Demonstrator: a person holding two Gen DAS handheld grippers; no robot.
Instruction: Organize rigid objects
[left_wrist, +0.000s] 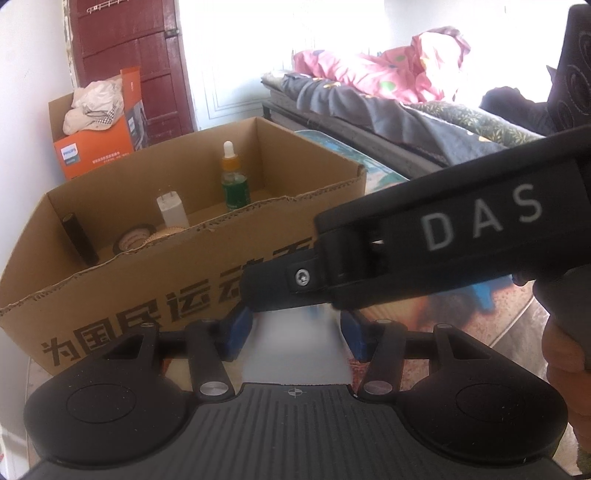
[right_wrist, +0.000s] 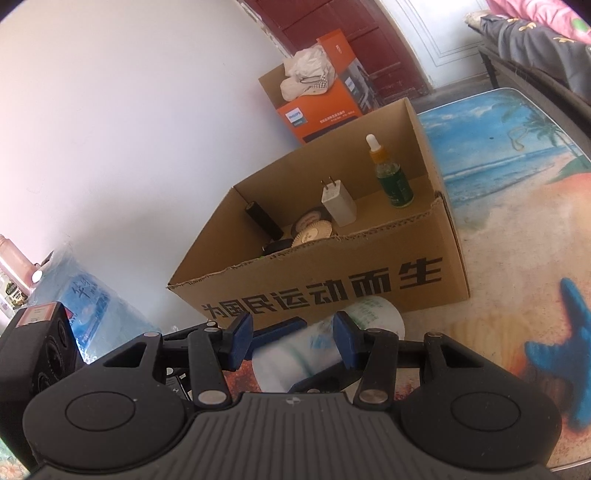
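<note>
A: State the condition of both grippers.

B: The left gripper (left_wrist: 297, 330) and the right gripper (right_wrist: 291, 341) each stand roughly half open, and each has its blue pads pressed against the sides of one white plastic bottle (right_wrist: 328, 350). The bottle lies on its side, gripped from two directions; its base points toward 1 o'clock in the right wrist view. In the left wrist view the right gripper's black body crosses the frame from 3 o'clock toward centre.

A: Location of the bottle relative to the container?

B: Just in front of the cardboard box (right_wrist: 332, 273), near its printed front wall, outside it. The box sits at 12 o'clock from the right gripper, on a table (right_wrist: 517, 229) covered with a beach print.

A: Contents of the box?

B: A green dropper bottle (right_wrist: 393, 177) upright at the 2 o'clock end; a white charger plug (right_wrist: 338, 205) at centre; a black cylinder (right_wrist: 262, 219) at 10 o'clock; a tape roll (left_wrist: 135, 240) and round tan discs (right_wrist: 314, 232) on the floor of the box.
</note>
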